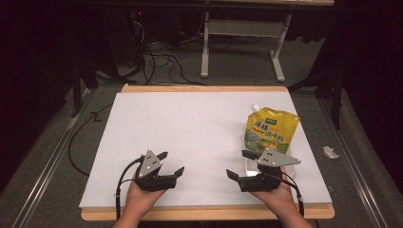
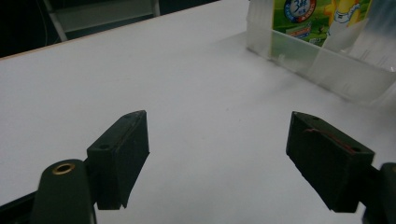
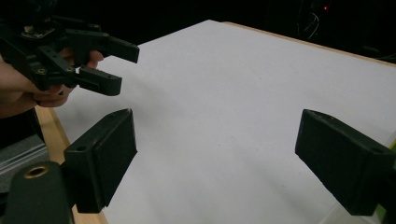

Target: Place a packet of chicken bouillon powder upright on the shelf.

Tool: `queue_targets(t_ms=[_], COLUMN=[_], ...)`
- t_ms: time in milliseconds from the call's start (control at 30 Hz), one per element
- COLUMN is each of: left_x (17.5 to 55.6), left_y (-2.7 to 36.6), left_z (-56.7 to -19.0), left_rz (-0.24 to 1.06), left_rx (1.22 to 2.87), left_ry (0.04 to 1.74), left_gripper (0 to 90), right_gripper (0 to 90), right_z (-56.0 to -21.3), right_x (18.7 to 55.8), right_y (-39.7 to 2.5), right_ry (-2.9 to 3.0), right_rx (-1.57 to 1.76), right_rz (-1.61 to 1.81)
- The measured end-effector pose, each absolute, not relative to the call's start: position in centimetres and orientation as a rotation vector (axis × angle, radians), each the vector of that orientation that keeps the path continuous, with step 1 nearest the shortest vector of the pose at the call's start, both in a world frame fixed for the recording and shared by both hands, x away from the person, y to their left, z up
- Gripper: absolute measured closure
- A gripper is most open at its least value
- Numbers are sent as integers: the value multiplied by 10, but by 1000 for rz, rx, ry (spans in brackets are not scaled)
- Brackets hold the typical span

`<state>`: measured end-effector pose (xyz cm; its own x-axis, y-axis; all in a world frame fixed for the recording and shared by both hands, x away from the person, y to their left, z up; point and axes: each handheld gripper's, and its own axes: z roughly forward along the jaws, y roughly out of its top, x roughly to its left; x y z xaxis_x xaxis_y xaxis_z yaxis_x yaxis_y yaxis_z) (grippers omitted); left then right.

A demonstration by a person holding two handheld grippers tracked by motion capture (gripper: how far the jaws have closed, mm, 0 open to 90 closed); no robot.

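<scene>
Both grippers hover over the near edge of the white table (image 1: 190, 123), the left gripper (image 1: 171, 164) and right gripper (image 1: 237, 165) each spread wide and empty. Toward the right edge a yellow spouted pouch (image 1: 271, 127) stands in a clear plastic holder (image 2: 327, 60). It looks soft, glossy and likely slippery; gripping near its stiffer top seam or spout seems safest.

A matt white sheet covers the tabletop (image 1: 199, 128) inside a pale wood edge, the yellow pouch (image 1: 271, 129) looks glossy plastic in a clear plastic tray (image 2: 327, 60), and both claws, left claw (image 1: 171, 164) and right claw (image 1: 240, 164), are matt black plastic.
</scene>
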<state>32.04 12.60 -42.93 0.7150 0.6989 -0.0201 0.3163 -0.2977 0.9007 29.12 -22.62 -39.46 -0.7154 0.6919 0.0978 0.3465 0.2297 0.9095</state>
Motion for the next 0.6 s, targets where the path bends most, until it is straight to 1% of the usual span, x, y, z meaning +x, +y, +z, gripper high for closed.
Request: queue_targets(t_ms=[133, 600], left_x=[321, 322], left_y=[127, 130], left_z=[-429, -429], left_rz=[469, 463], left_rx=[1883, 1886], left_ry=[800, 797], left_gripper=[211, 206], right_gripper=[127, 134], right_z=[-396, -401], right_x=[294, 295], right_y=[-231, -227], right_ry=[2171, 2184], right_rx=[994, 997], right_rz=[1506, 1487])
